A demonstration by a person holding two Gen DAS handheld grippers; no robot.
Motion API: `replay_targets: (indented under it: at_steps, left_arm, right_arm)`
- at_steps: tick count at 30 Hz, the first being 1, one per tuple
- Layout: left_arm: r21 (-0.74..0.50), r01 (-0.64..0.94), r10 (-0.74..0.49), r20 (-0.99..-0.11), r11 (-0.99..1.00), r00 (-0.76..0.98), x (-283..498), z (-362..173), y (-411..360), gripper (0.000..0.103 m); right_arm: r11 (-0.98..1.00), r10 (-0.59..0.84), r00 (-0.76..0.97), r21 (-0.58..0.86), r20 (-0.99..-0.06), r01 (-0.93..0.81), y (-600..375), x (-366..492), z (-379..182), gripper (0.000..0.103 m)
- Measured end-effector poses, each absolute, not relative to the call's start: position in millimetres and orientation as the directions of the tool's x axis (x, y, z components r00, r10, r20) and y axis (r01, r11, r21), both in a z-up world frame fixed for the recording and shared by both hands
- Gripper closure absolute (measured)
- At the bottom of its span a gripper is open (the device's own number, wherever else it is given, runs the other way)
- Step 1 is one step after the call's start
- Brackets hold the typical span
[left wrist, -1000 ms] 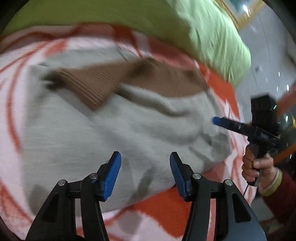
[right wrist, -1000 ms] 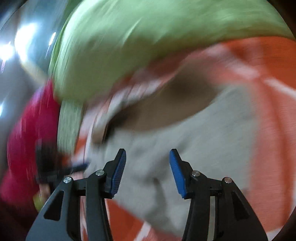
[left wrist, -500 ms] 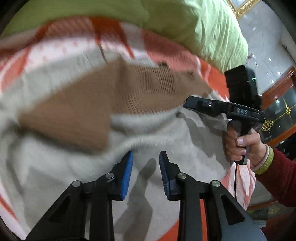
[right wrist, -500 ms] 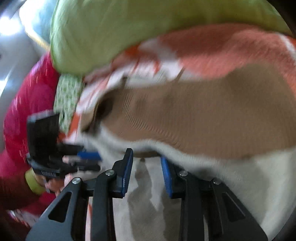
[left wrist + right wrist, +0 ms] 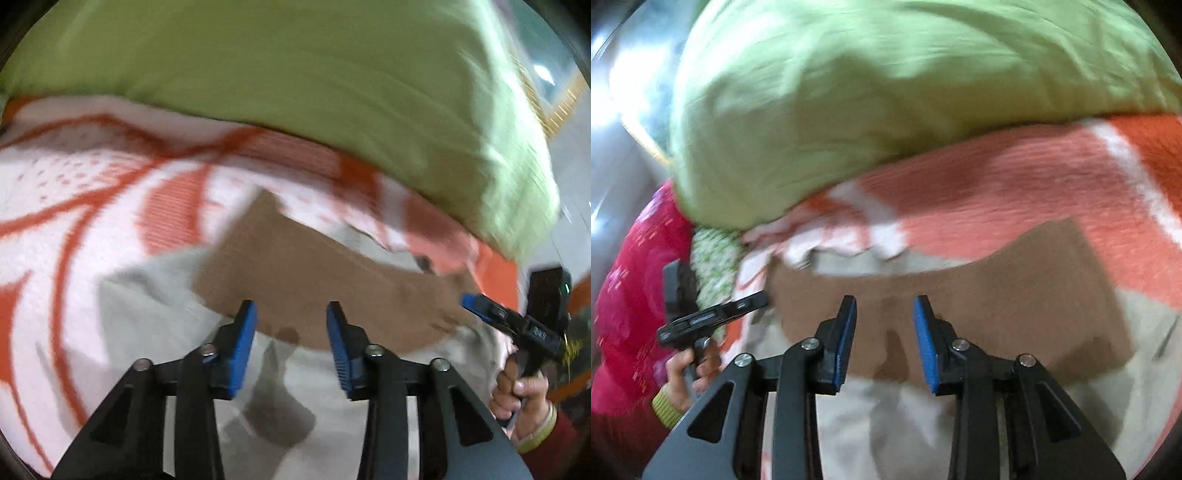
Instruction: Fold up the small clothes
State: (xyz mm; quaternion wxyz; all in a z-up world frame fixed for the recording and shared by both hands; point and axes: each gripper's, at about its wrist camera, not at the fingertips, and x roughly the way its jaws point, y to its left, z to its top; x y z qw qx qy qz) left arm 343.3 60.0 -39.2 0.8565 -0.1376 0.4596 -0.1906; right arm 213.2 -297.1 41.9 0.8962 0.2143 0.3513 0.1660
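Hovering released just above the grey garment (image 5: 155, 314), its brown band (image 5: 332, 280) ahead of both tips, the left gripper (image 5: 291, 343) and right gripper (image 5: 884, 339) seemingly stand between folds, needing a fresh edge pinch next.

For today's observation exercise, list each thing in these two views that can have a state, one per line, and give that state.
left tool: open, nothing between its fingers, over the garment.
right tool: open, empty, over the brown band.
garment: grey-beige, lying rumpled on the blanket, brown band on top.
blanket: spread out under the garment.
green pillow: resting on the blanket's far edge.
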Motion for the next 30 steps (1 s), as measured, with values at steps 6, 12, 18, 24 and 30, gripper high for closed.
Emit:
replay_targets:
  at_steps: [6, 12, 18, 24, 30]
  left_arm:
    - [-0.373, 0.271, -0.457, -0.785, 0.888, 0.419, 320.3, -64.5, 15.1, 0.059]
    - [-0.397, 0.142, -0.414, -0.773, 0.907, 0.482, 324.1, -68.7, 61.5, 0.07]
    - [-0.402, 0.114, -0.398, -0.748, 0.909, 0.531, 326.3, -54.2, 87.6, 0.06]
    - [-0.321, -0.02, -0.263, -0.808, 0.947, 0.527, 352.4, -73.6, 96.2, 0.084]
    - [-0.308, -0.015, -0.254, -0.811, 0.951, 0.528, 313.9, -54.1, 103.7, 0.065]
  right_arm:
    - [0.928, 0.369, 0.547, 0.329, -0.751, -0.174, -251.8, 247.3, 8.6, 0.071]
    - [0.92, 0.237, 0.686, 0.387, -0.687, 0.07, -292.1, 282.6, 24.0, 0.099]
    - [0.905, 0.316, 0.722, 0.423, -0.615, -0.035, -281.2, 221.2, 48.1, 0.096]
    - [0.935, 0.09, 0.687, 0.299, -0.721, 0.192, -334.0, 153.1, 14.4, 0.092]
    - [0.873, 0.092, 0.742, 0.413, -0.664, 0.261, -368.3, 100.8, 31.3, 0.094]
